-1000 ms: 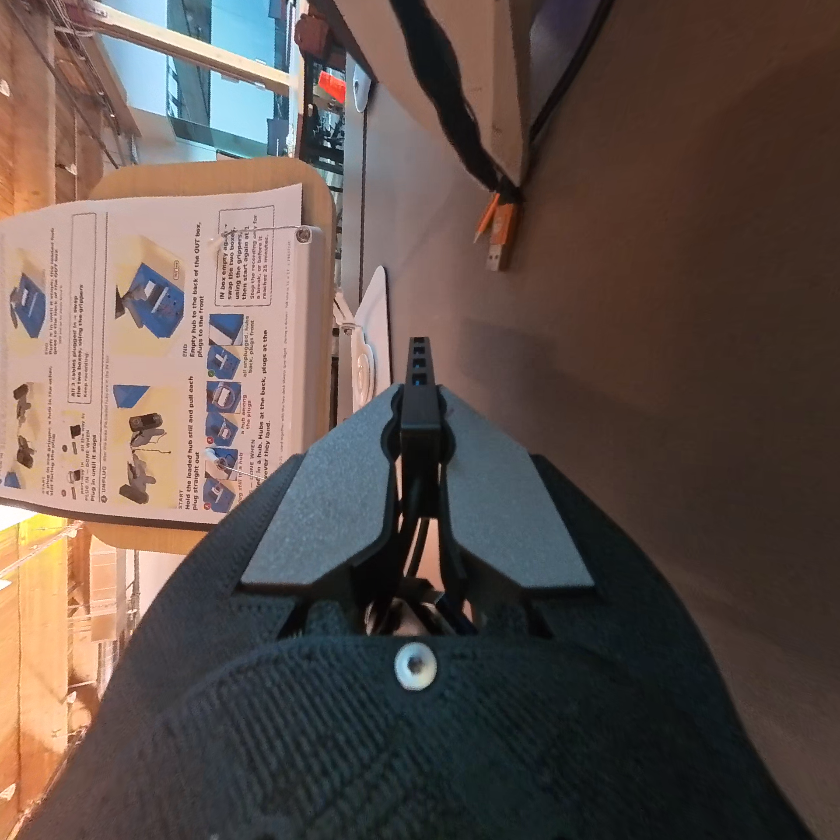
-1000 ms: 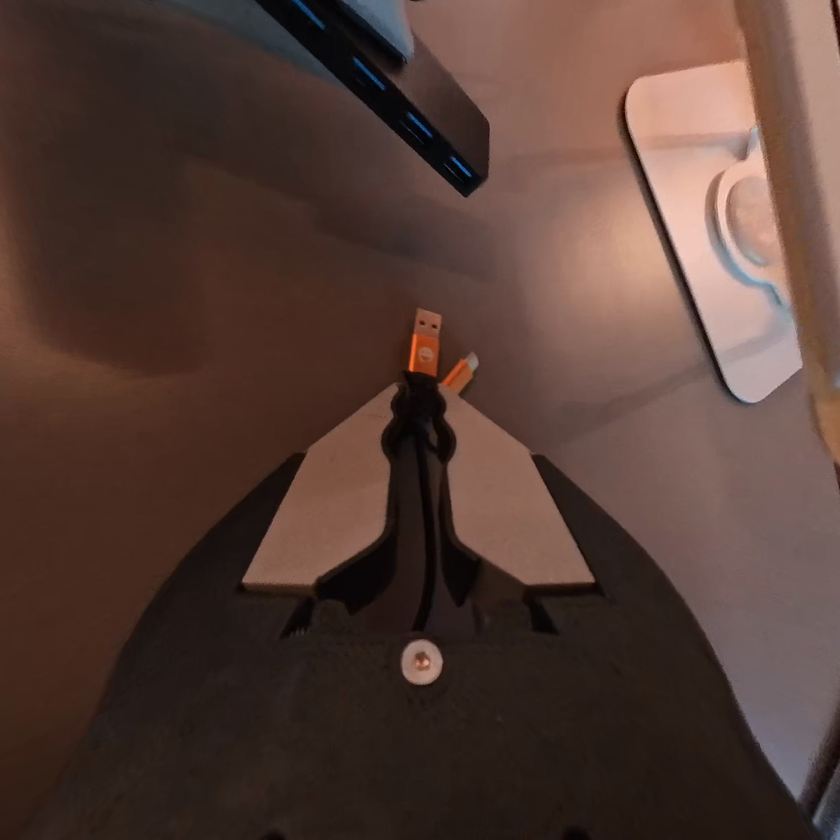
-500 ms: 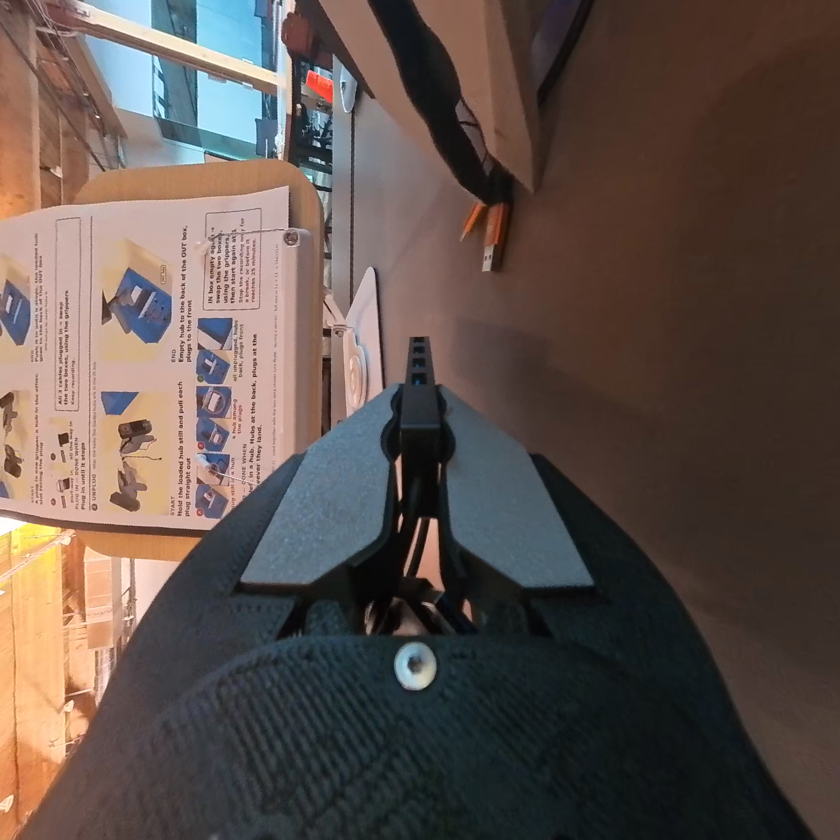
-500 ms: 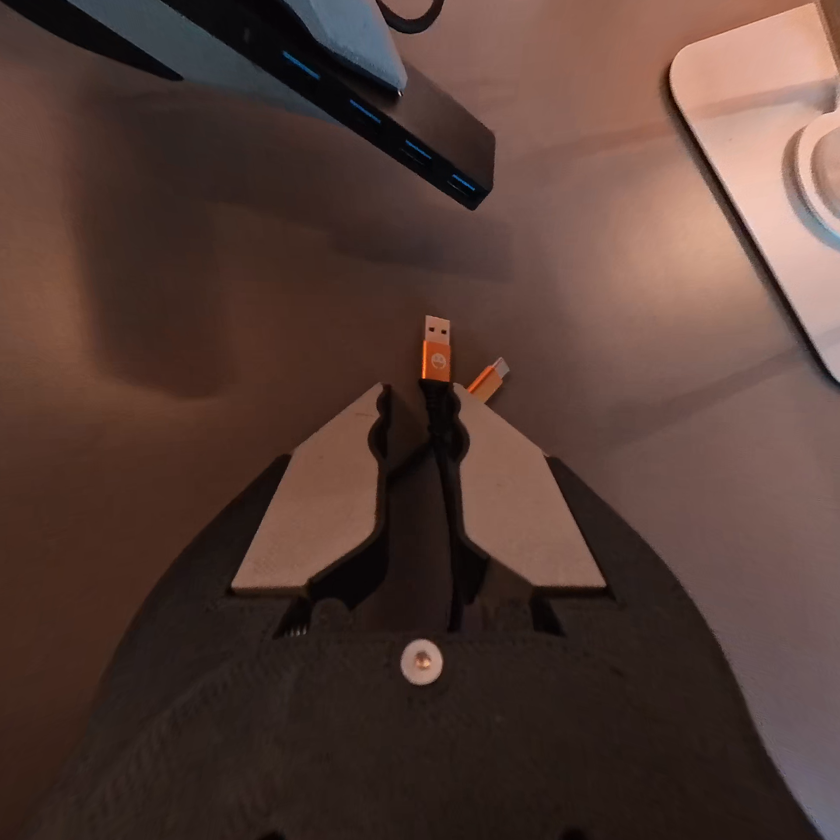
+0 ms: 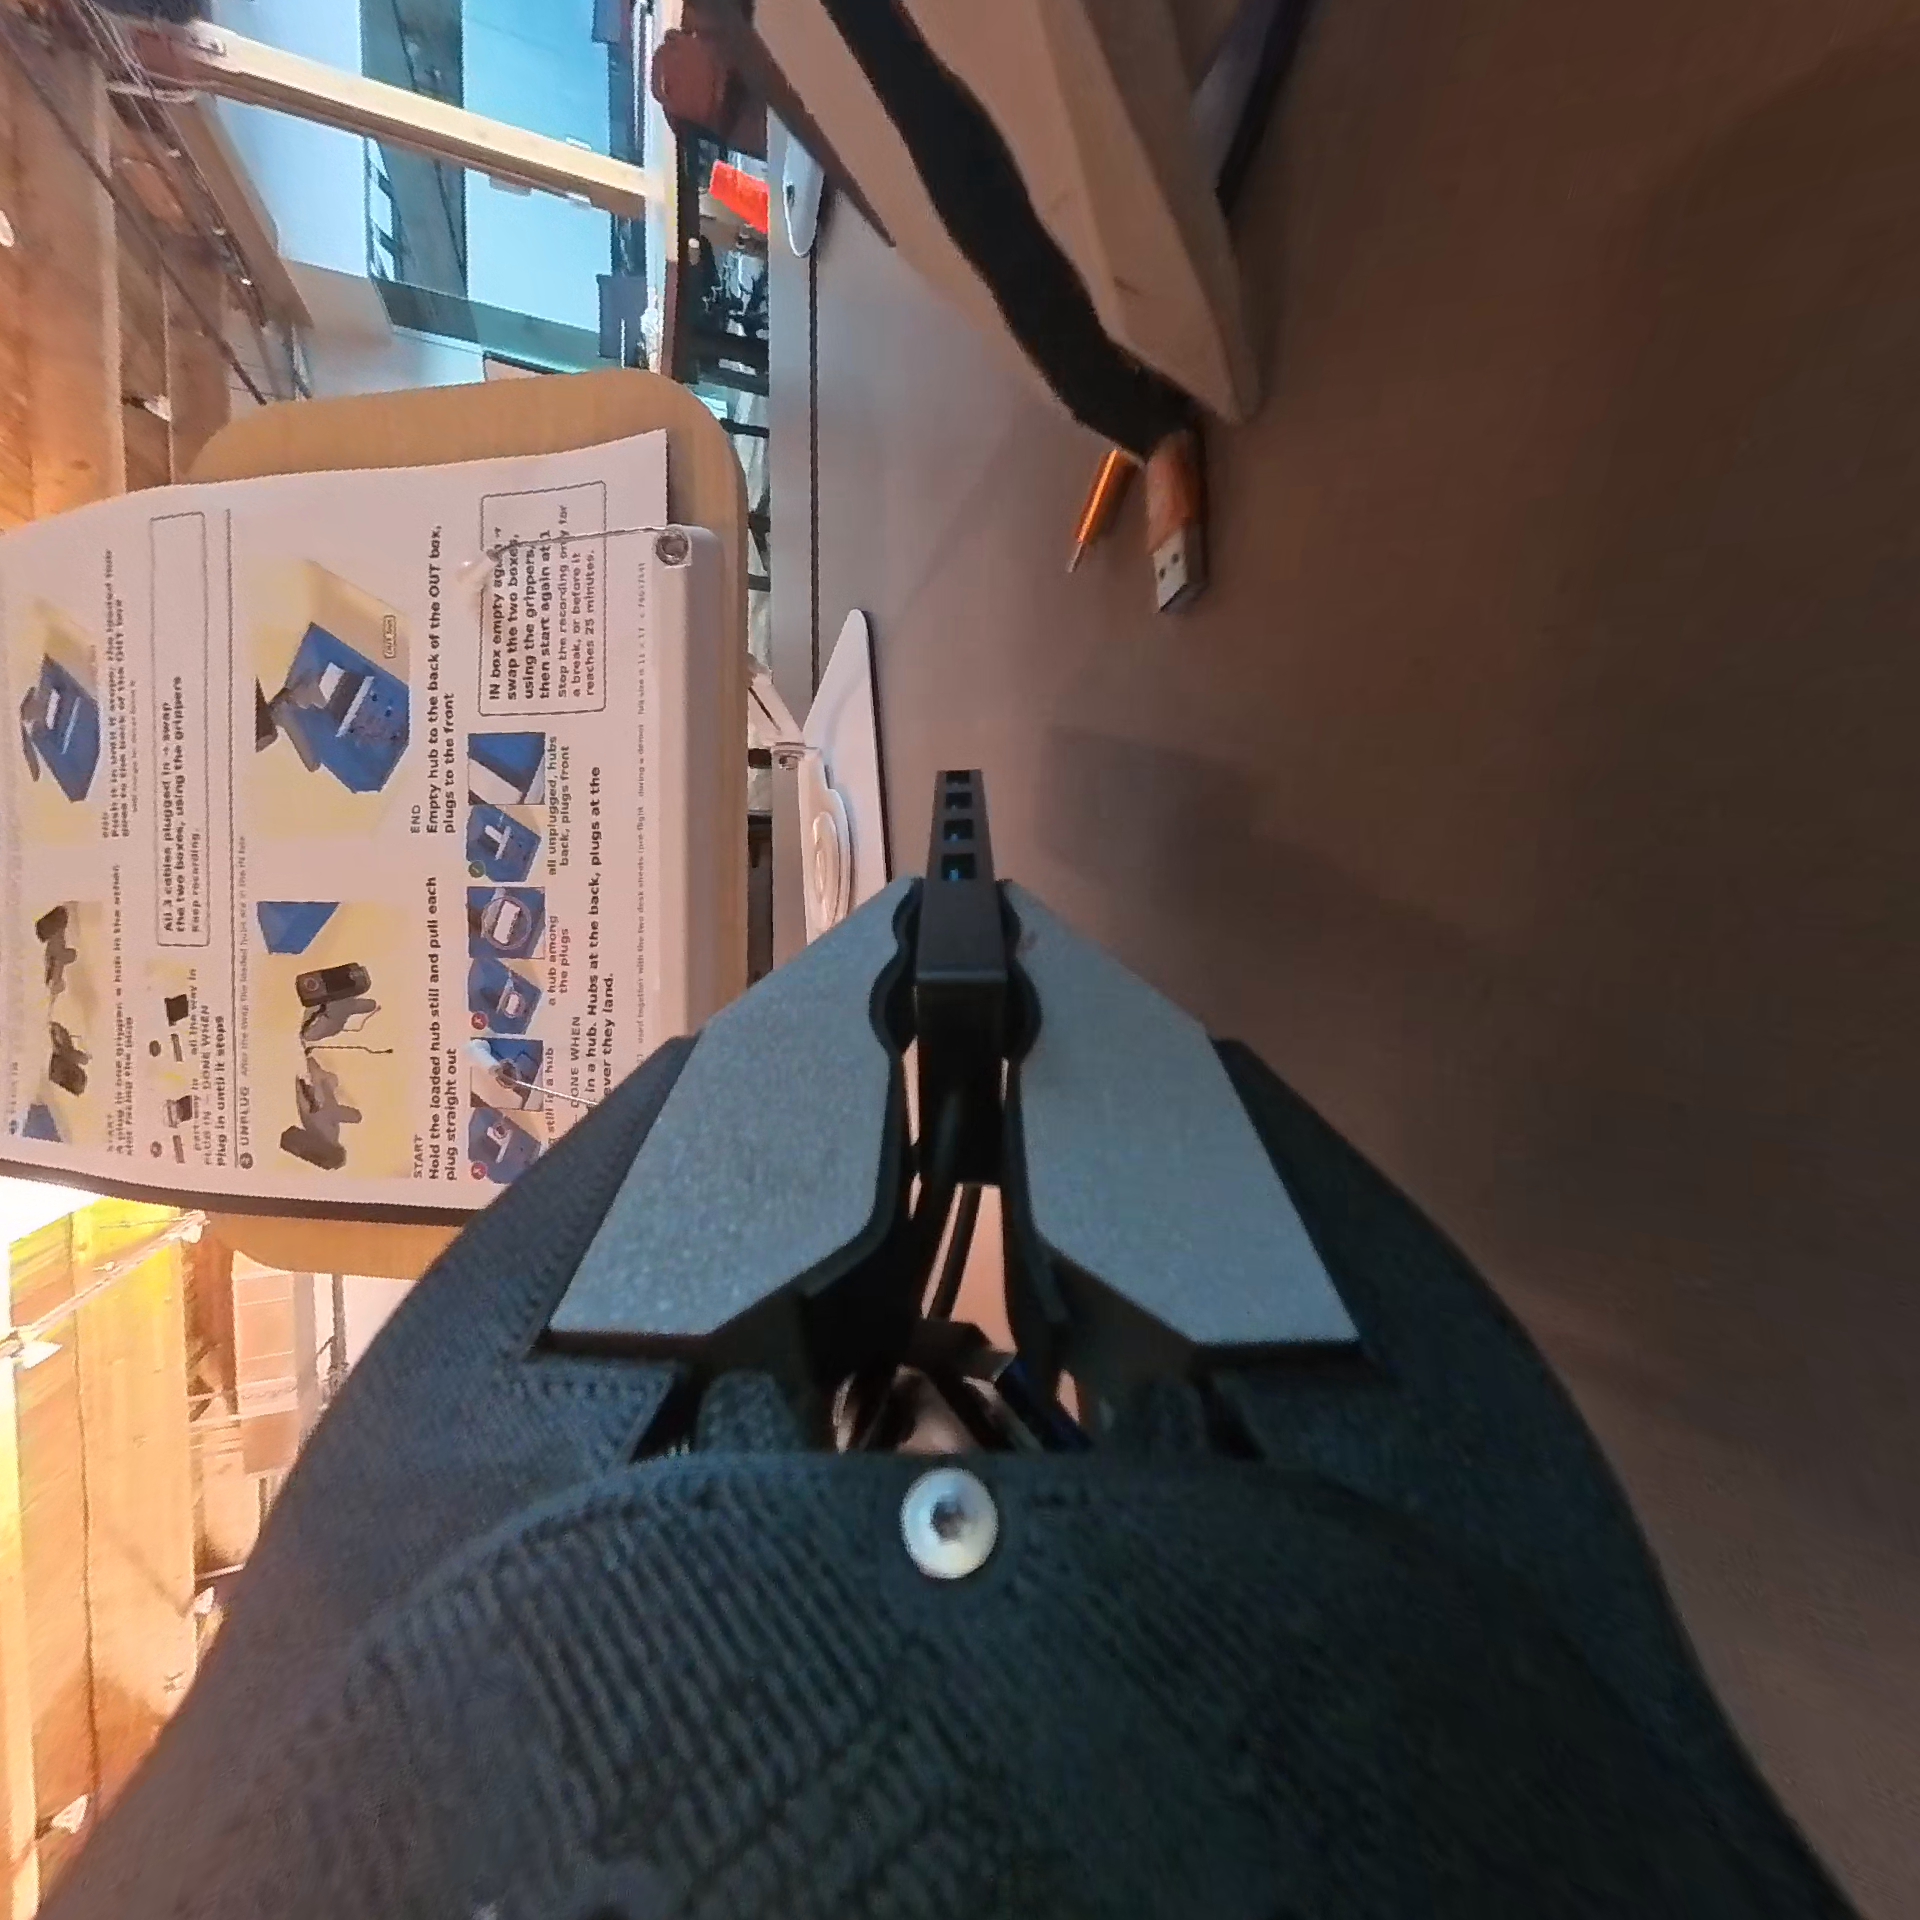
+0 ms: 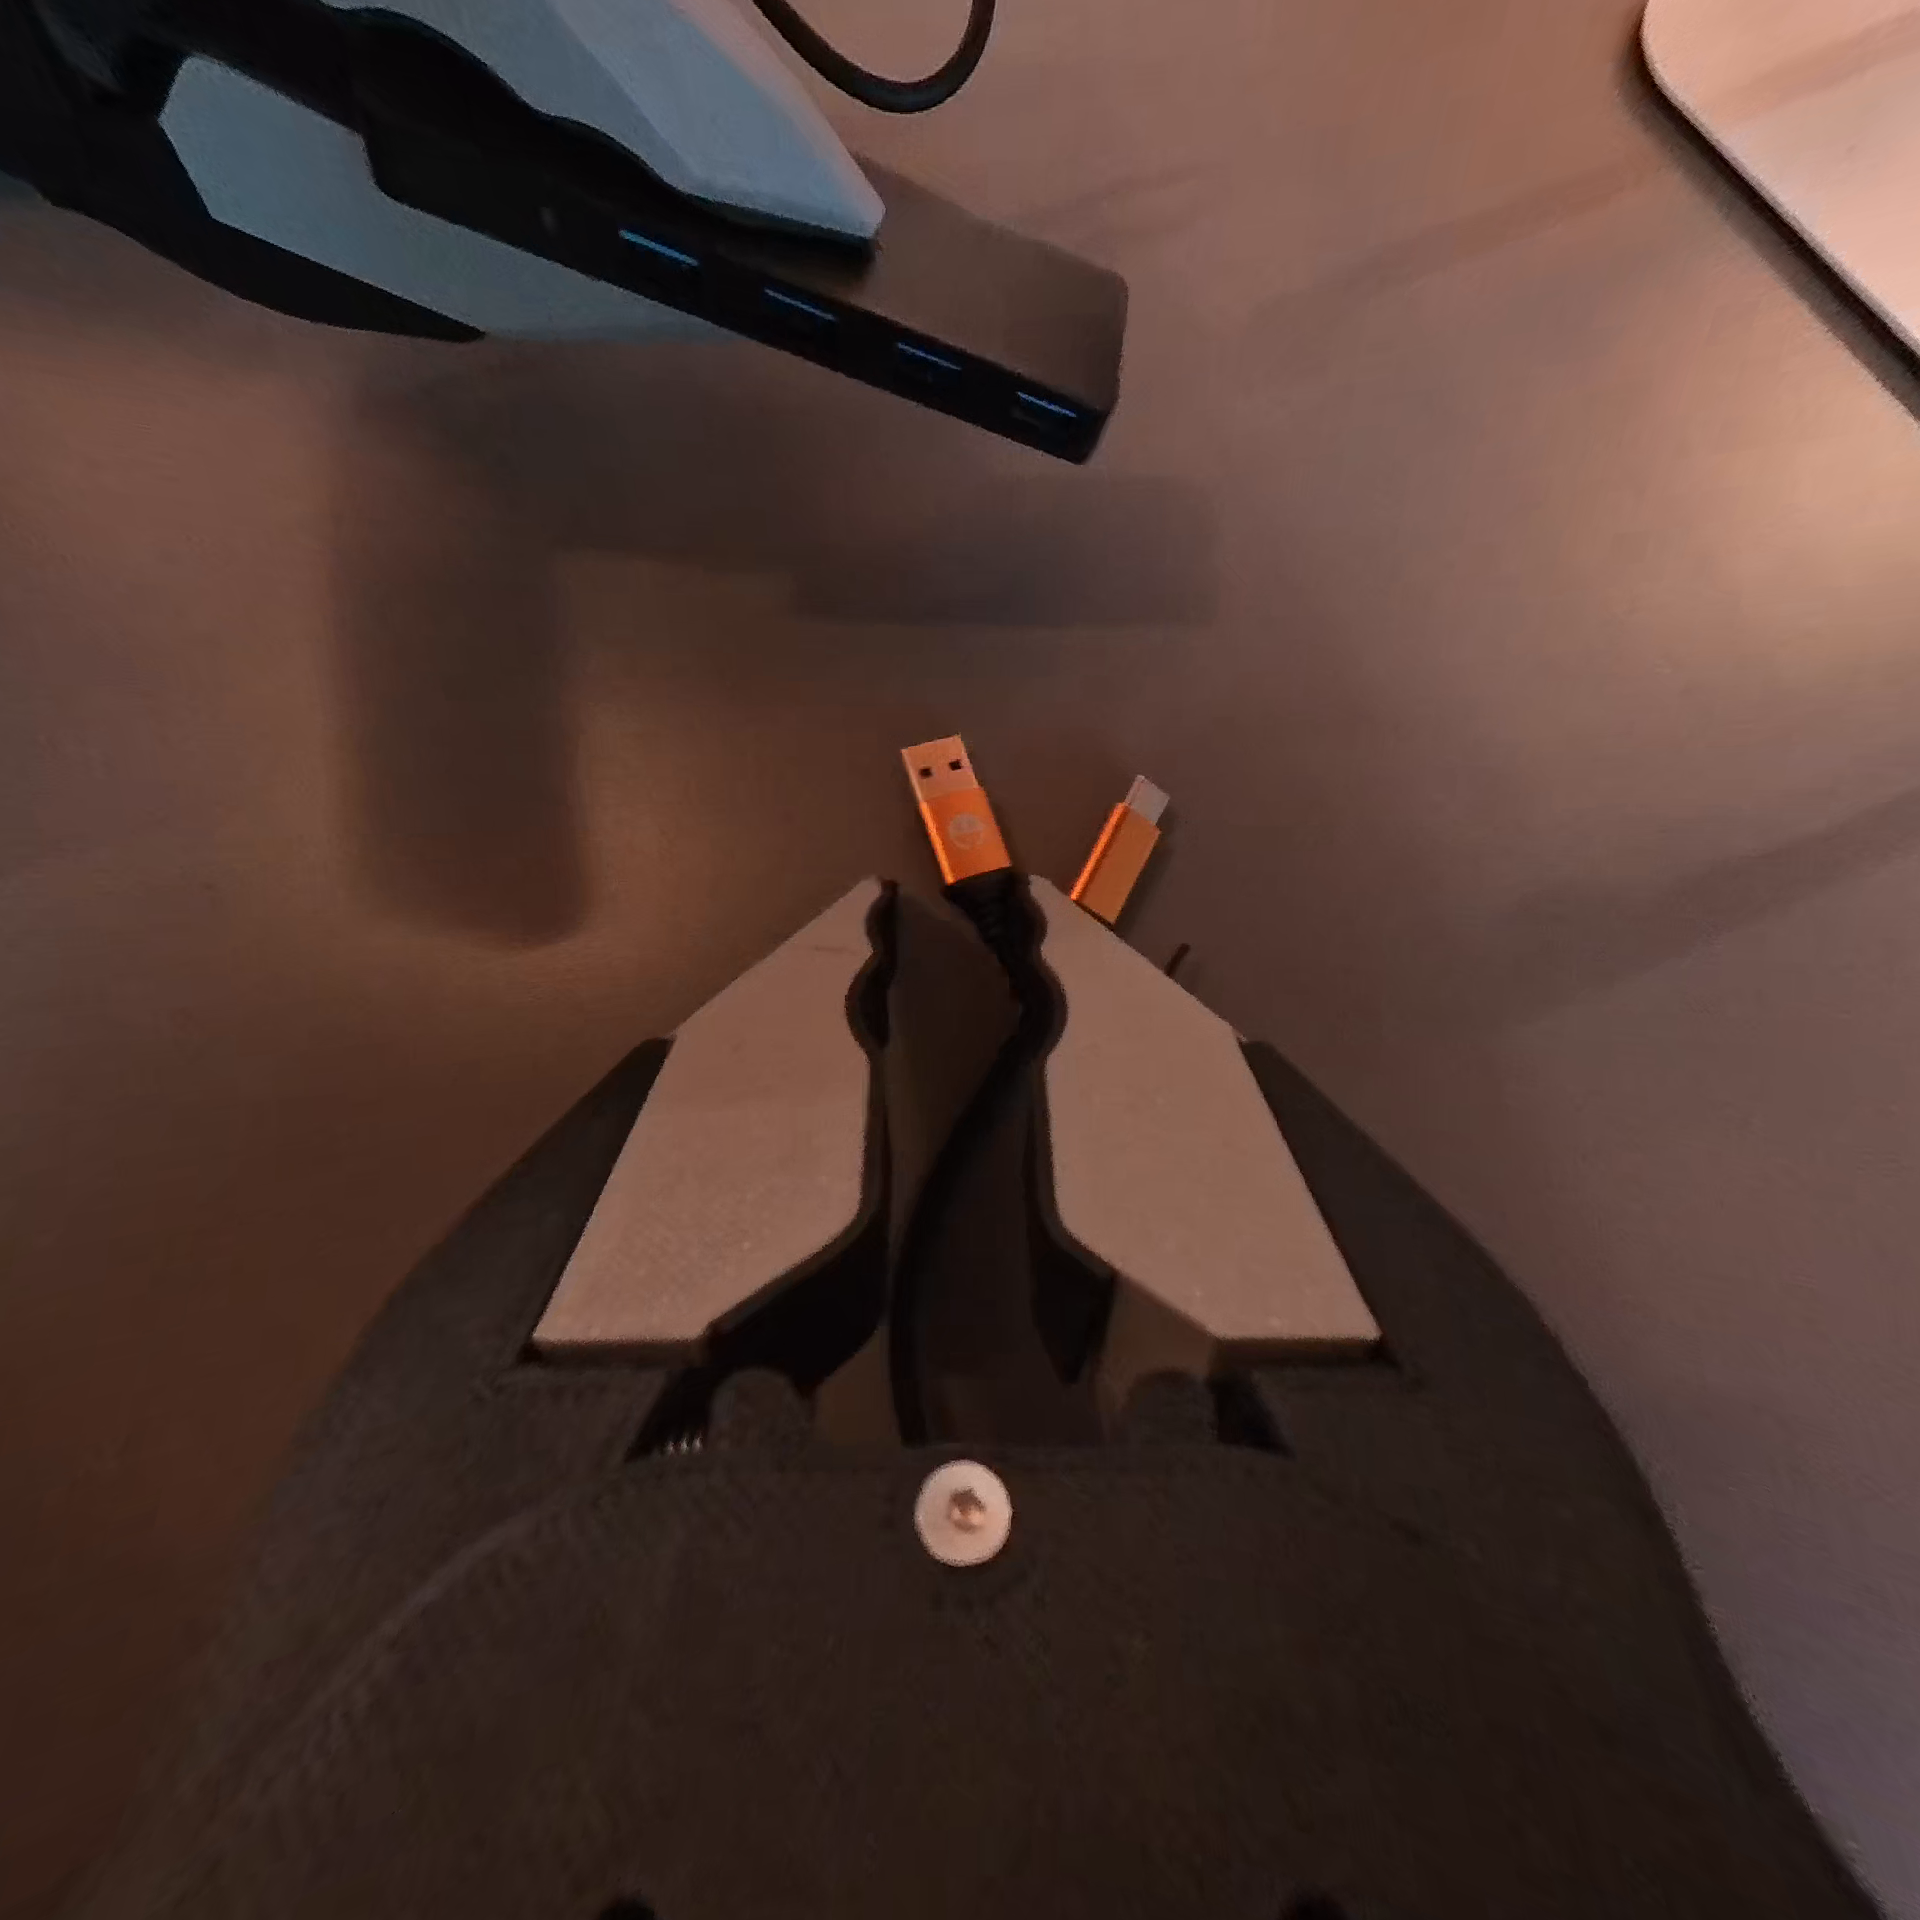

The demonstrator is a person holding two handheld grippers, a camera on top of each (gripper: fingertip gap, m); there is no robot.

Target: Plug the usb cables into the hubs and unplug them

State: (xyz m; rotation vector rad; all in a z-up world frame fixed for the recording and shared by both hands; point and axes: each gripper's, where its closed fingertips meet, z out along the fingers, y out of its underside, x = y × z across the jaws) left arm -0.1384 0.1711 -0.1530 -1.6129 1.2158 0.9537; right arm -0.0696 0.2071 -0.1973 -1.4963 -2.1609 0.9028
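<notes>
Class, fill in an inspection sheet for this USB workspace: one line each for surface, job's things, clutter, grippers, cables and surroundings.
Surface: plain brown-grey table, shadowed.
Job's things: black hub, four blue ports showing, none occupied; orange USB-A plug unplugged, short of the hub.
Clutter: white flat base at the table's far edge.
Grippers: left hand-held gripper shut on the hub; right hand-held gripper open, the cord lying loose between its fingers.
Cables: black braided cord behind the plug; second, smaller orange plug beside it; the hub's own black lead.
Surroundings: illustrated instruction sheet on a board; windows beyond.
</notes>
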